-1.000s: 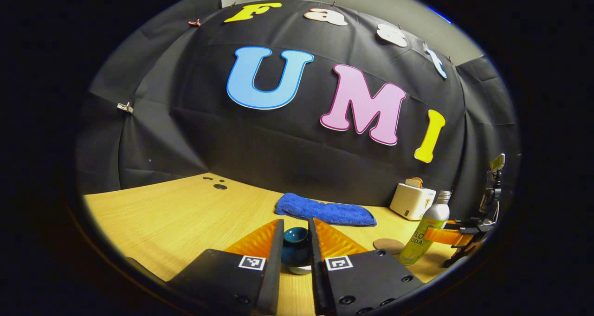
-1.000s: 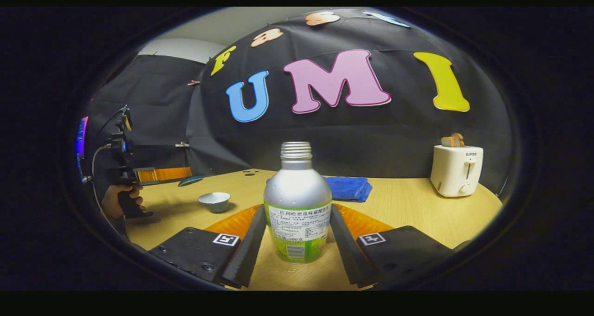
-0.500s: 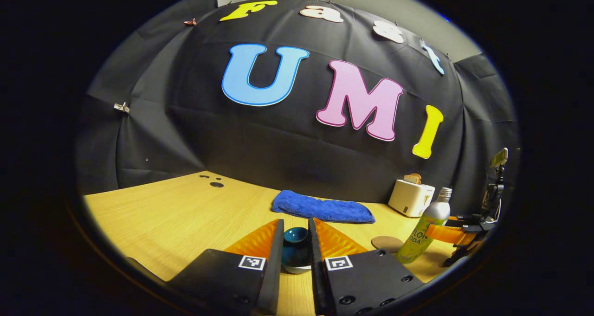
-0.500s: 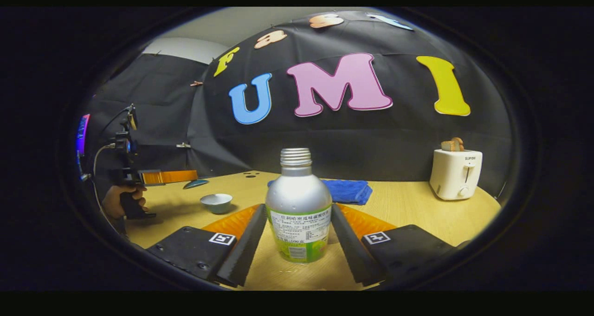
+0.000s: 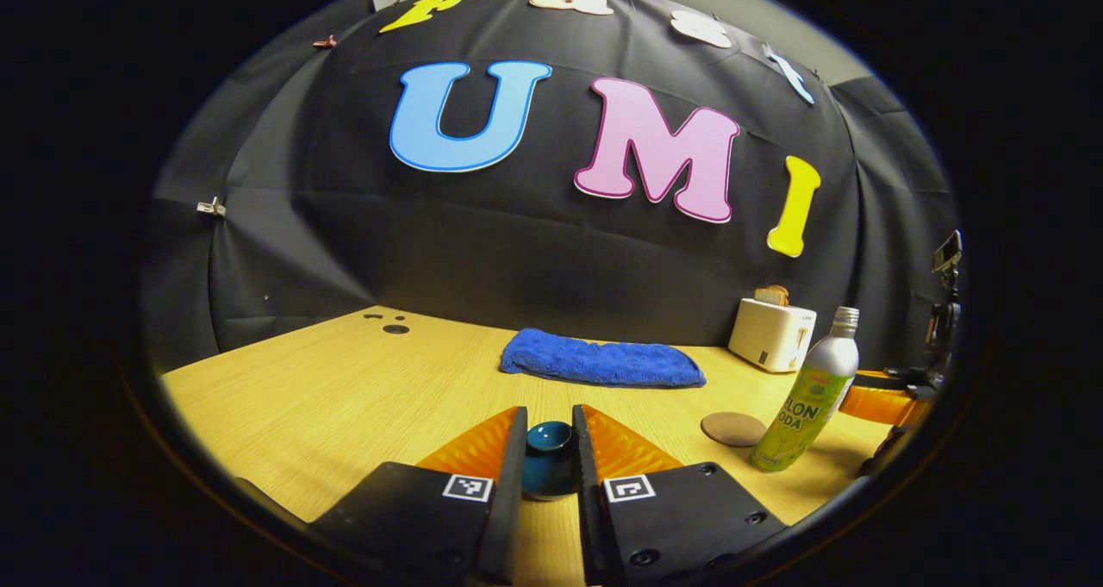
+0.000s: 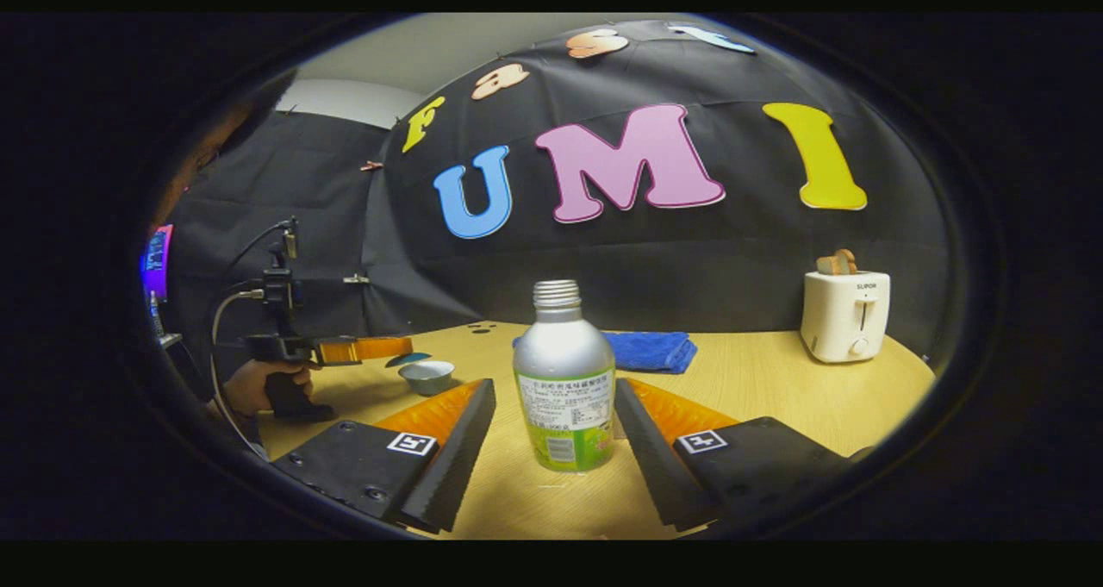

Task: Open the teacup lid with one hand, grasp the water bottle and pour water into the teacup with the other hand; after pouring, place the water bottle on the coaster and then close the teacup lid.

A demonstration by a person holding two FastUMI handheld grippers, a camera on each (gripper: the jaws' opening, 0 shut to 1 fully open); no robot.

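Since a second ago my right fingers point(image 6: 448, 415) are standing wider apart and drawn back: both were pressing the water bottle point(image 6: 564, 389) then, and now there is a clear gap on each side, so they are holding nothing. The water bottle is standing upright on the counter point(image 5: 345, 397), uncapped, just beside the coaster point(image 5: 732, 429) and not on it. My left fingers point(image 5: 508, 449) are closing tight on the teacup lid point(image 5: 550, 453), both pressing its sides, and are carrying it higher than before; in the right gripper view it is hanging just beside and above the open teacup point(image 6: 428, 377). Handling, as judged: the bottle is looking like thin brushed metal with a glossy printed sleeve on its lower half, stiff but smooth. A hold across the straight sleeved body, below the shoulder, is seeming safest, since the dome would be slipping out of the grip. With an open threaded neck, any tilt is risking a spill. I cannot tell how full it is. The lid is small, glazed, rounded and probably ceramic: hard, slick and chippable, as is the pale shallow cup. The coaster is a thin, flat, matt disc.
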